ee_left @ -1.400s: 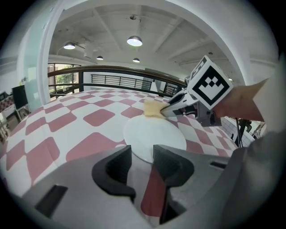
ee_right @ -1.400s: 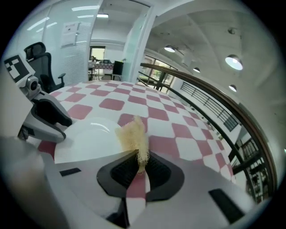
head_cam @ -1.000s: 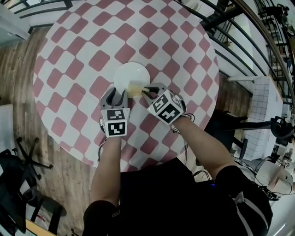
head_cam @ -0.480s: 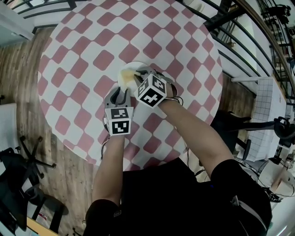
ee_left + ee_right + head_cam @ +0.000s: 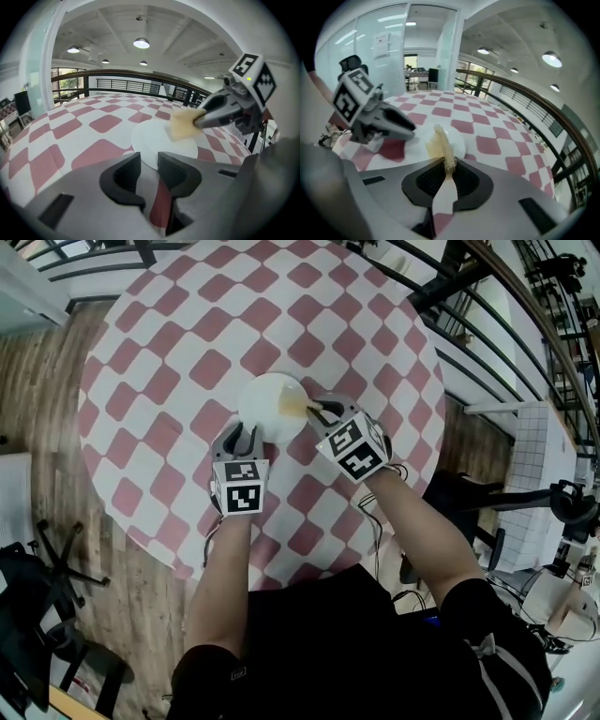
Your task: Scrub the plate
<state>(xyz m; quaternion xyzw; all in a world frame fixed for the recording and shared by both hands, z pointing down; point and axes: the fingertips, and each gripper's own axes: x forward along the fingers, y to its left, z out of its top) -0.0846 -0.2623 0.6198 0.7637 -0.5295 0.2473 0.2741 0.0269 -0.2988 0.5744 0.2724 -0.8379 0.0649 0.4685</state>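
grey jaws of the left gripper (image 5: 243, 433), just closed partway, are kept slightly apart, with the near rim of the white plate (image 5: 265, 397) seen between them. a yellow sponge (image 5: 292, 405) is pinched by the right gripper (image 5: 317, 410) over the plate's right side. the plate is set on the red-checked tablecloth (image 5: 187, 334).

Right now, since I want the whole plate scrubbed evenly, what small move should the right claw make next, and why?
Probably press the sponge down and sweep it across toward the plate's centre. The right claw pinches the sponge over the plate's right part in the head view, and the rest of the white plate lies uncovered.
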